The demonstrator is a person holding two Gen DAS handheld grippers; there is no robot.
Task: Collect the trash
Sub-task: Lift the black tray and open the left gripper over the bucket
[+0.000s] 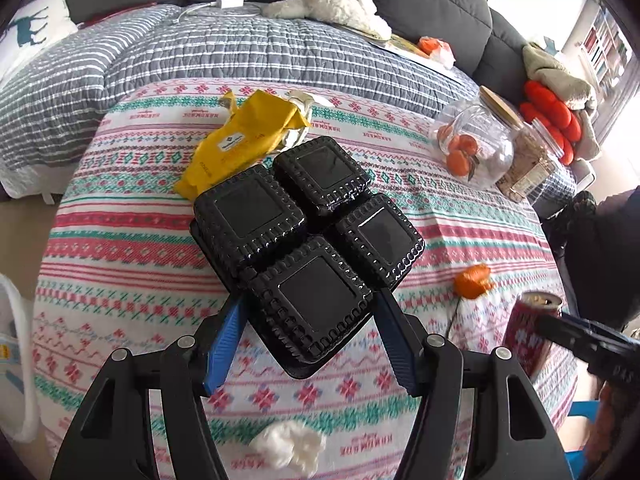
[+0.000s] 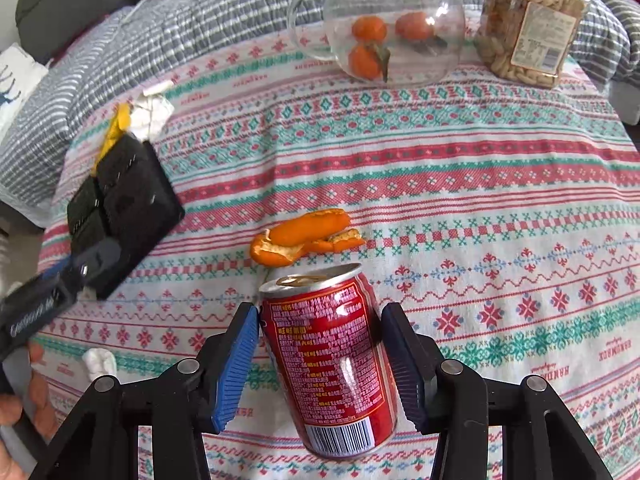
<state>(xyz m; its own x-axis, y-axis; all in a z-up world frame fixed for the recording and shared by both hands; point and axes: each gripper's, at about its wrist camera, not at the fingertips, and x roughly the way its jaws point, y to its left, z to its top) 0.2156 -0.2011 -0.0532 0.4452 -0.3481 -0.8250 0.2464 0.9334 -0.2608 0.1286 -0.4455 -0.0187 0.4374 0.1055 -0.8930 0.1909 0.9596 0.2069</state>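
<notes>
A black four-compartment plastic tray (image 1: 296, 248) hangs tilted above the patterned tablecloth (image 1: 120, 240), and my left gripper (image 1: 310, 300) is shut on its near compartment. The right wrist view shows the same tray (image 2: 132, 200) at the left with the left gripper (image 2: 80, 268) on it. My right gripper (image 2: 320, 312) is shut on a red drink can (image 2: 332, 360), which leans over clear of the cloth. The can (image 1: 528, 332) also shows at the right edge of the left wrist view. An orange peel (image 2: 304, 236) lies just beyond the can.
A yellow wrapper (image 1: 244, 136) and crumpled white paper (image 2: 152, 116) lie behind the tray. A white tissue wad (image 1: 288, 446) sits near the front edge. A glass jar of tangerines (image 2: 392, 28) and a jar of nuts (image 2: 528, 20) stand at the back. A sofa with a striped blanket (image 1: 200, 52) lies beyond.
</notes>
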